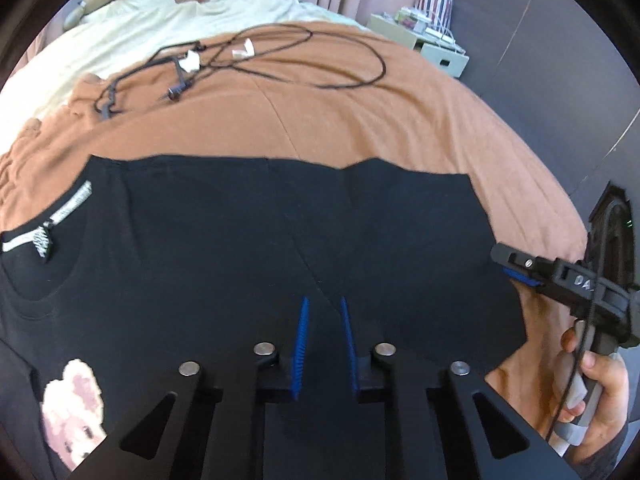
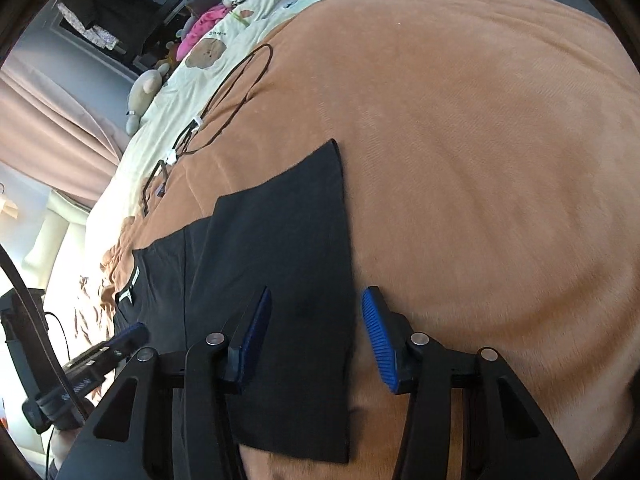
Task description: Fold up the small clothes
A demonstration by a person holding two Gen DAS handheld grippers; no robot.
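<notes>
Bedroom, brown blanket under shirt

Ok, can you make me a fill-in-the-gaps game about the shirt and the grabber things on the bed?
1. The T-shirt lying on the bed is ____ in colour.
2. The blanket under the T-shirt is ____.
3. The ribbed pads on the right gripper are ____.
4. The tangled black cable lies on the blanket ____ the T-shirt, not on it.

Missing words: black; brown; blue; beyond
</notes>
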